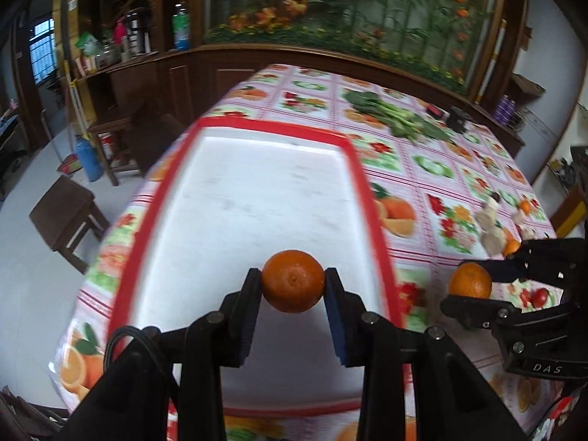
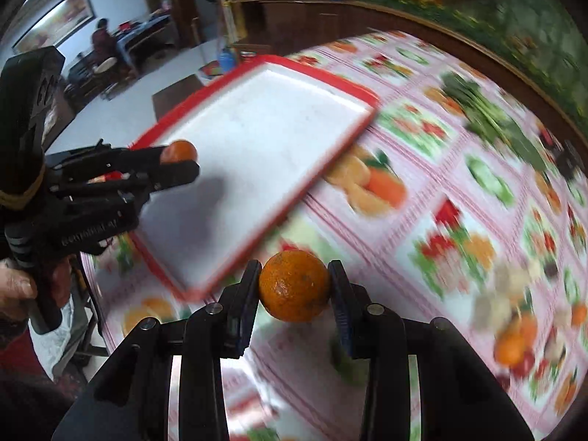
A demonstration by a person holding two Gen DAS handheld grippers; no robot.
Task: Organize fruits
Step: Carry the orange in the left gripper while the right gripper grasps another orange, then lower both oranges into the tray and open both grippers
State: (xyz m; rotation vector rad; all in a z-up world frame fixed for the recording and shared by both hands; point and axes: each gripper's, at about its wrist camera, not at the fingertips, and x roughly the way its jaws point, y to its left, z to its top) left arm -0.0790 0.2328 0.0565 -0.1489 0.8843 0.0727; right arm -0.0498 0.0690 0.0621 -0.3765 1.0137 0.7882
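Observation:
My left gripper (image 1: 293, 282) is shut on an orange (image 1: 293, 281) and holds it above the near half of a white tray with a red rim (image 1: 371, 198). My right gripper (image 2: 294, 286) is shut on a second orange (image 2: 294, 286) and holds it above the tablecloth, just right of the tray's near right edge (image 2: 257, 246). The right gripper with its orange (image 1: 470, 280) shows at the right of the left wrist view. The left gripper with its orange (image 2: 179, 151) shows at the left of the right wrist view, over the tray.
Green leafy vegetables (image 1: 389, 114) lie at the far side of the table. A pile of ginger, small oranges and red fruit (image 1: 511, 228) lies at the right. A dark box (image 1: 456, 119) stands near the greens. Wooden stools (image 1: 70, 217) stand left of the table.

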